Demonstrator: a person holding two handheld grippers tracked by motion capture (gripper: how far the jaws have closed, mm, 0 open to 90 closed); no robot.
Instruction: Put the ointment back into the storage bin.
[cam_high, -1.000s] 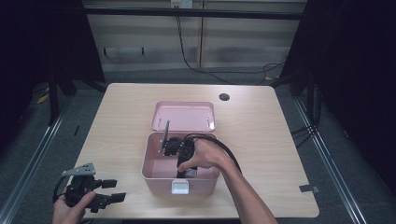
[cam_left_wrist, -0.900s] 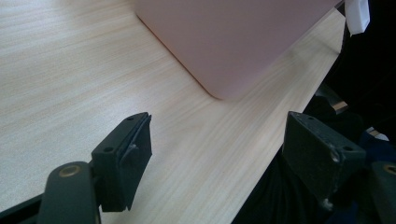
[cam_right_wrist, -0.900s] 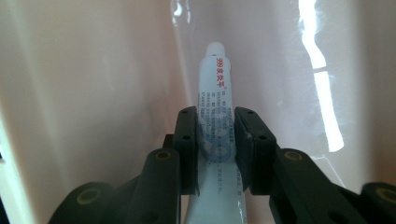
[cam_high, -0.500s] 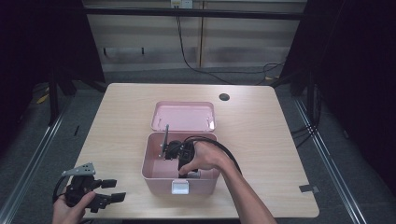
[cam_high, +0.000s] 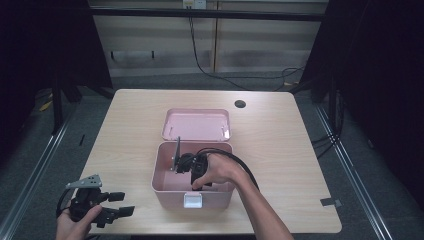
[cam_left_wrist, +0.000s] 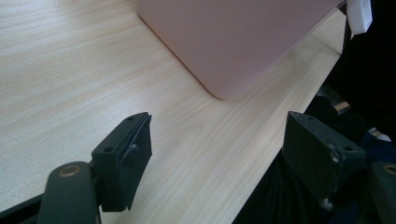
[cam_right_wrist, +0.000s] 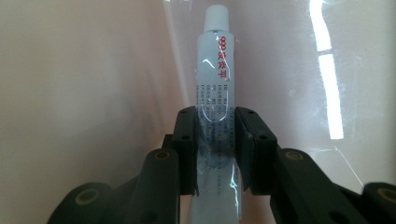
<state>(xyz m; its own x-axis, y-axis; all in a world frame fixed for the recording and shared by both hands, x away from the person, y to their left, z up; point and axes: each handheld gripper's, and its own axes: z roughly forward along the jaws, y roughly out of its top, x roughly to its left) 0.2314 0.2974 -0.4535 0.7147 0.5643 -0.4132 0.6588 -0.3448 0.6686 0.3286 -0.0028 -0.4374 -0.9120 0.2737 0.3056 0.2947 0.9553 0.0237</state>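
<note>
A pink box (cam_high: 165, 187) stands open near the table's front edge, its lid (cam_high: 196, 124) lying just behind it. My right gripper (cam_high: 186, 165) reaches down inside the box, held by a hand. In the right gripper view its jaws are shut on a white tube (cam_right_wrist: 215, 84) with a white cap, wrapped in clear plastic, against the pink inner wall. My left gripper (cam_high: 120, 203) rests at the table's front left corner, left of the box, jaws open with nothing between them (cam_left_wrist: 219, 149). The box's pink corner (cam_left_wrist: 229, 51) lies ahead of it.
A white latch (cam_high: 193, 200) sits on the box's front wall. A round dark hole (cam_high: 240, 104) is in the table at the back right. A cable (cam_high: 240, 165) trails from my right gripper over the box rim. The table edge (cam_left_wrist: 261, 158) runs close beside my left gripper.
The right hand and gripper shifted slightly inside the box. The left gripper has stayed in place.
</note>
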